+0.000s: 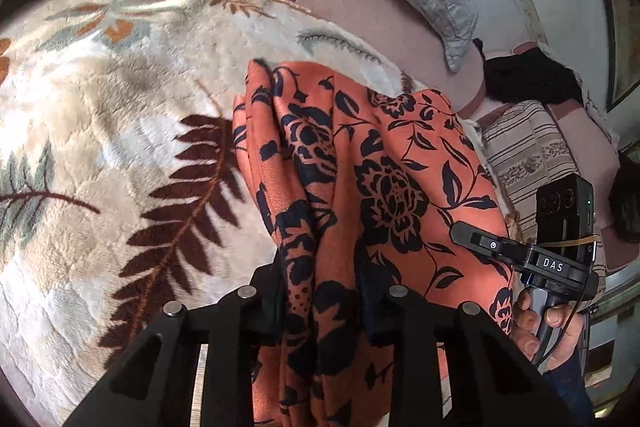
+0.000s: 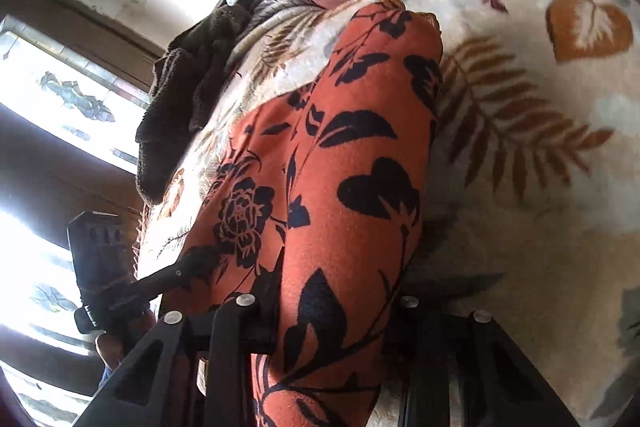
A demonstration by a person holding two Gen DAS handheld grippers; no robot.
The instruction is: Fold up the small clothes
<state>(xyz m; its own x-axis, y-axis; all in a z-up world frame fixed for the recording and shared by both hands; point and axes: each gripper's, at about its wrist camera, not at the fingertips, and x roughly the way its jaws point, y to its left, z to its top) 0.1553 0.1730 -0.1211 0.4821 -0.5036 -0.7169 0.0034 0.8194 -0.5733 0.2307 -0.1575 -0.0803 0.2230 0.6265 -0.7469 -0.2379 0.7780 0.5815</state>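
I have both jaws pinching the orange floral garment (image 1: 384, 163), its length trailing ahead over the leaf-print blanket (image 1: 100, 131).

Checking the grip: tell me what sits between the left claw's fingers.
A bunched fold of the orange floral garment fills the left claw, seen in the left wrist view.
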